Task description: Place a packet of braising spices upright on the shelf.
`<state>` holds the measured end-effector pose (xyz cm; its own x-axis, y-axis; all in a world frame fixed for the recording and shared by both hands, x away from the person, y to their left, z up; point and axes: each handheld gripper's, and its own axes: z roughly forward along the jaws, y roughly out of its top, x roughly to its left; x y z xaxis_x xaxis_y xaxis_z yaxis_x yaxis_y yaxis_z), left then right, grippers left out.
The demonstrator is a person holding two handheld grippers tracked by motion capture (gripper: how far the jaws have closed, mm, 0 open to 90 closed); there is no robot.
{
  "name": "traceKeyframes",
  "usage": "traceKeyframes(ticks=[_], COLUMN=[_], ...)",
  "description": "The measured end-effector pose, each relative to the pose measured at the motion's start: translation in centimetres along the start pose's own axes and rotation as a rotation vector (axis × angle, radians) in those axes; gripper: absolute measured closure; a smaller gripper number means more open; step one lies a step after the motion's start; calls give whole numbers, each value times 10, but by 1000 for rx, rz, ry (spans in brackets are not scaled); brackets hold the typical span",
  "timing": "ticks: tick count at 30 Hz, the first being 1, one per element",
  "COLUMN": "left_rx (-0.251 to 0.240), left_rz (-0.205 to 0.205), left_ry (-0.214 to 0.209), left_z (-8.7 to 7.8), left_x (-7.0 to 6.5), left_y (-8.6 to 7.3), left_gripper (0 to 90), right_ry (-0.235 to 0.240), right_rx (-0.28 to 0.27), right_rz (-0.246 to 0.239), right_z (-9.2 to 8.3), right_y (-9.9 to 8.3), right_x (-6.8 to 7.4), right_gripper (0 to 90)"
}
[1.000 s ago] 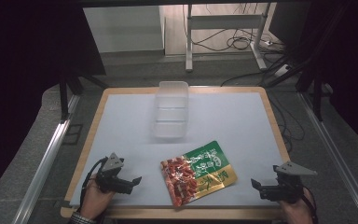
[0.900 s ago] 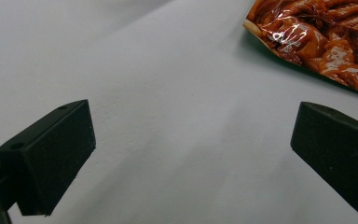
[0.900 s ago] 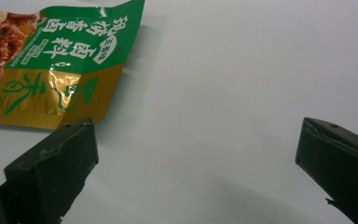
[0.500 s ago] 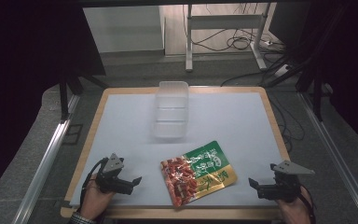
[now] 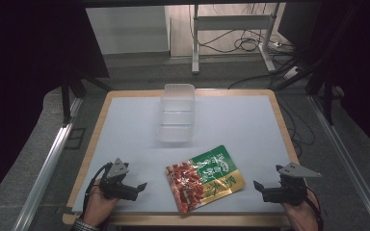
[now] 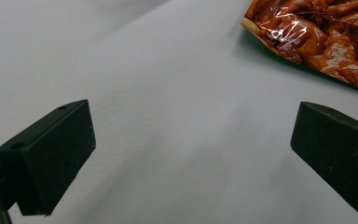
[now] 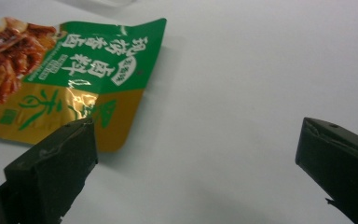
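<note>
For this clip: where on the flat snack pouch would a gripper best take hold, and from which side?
Probably the gold and green end of the snack pouch, approached from the right by the right gripper, whose open fingers already face it. The pouch lies flat on the white table, so a thin free edge or corner seems easier to pinch than the broad face; that corner looks slightly raised in the right gripper view.

A white table (image 5: 250,125) with a wooden rim fills the middle. On it, a clear plastic box (image 5: 177,113) stands toward the far side, and a green and red snack packet (image 5: 204,177) lies flat near the front edge, apart from the box. Cables (image 5: 250,44) trail on the floor beyond.
</note>
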<state>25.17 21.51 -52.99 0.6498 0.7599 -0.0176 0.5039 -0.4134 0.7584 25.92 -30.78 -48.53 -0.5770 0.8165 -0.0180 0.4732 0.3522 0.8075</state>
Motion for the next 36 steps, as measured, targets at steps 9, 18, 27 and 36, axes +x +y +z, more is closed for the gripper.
traceKeyframes(ticks=[9, 18, 27, 36], left_rx=[4, 6, 13, 16], left_rz=[2, 4, 13, 21], left_ry=[0, 2, -1, -3], left_z=[1, 2, 3, 3], left_x=[0, 0, 0, -1], left_y=[0, 0, 0, 0], left_gripper=[0, 0, 0, 0], right_ry=[54, 105, 158, 220], right_rx=[-10, -11, -17, 8], right_rz=[8, 0, -46, -39], right_z=[8, 17, 33, 52], right_y=[6, 11, 16, 17], right_x=[4, 10, 17, 19], right_gripper=[0, 0, 0, 0])
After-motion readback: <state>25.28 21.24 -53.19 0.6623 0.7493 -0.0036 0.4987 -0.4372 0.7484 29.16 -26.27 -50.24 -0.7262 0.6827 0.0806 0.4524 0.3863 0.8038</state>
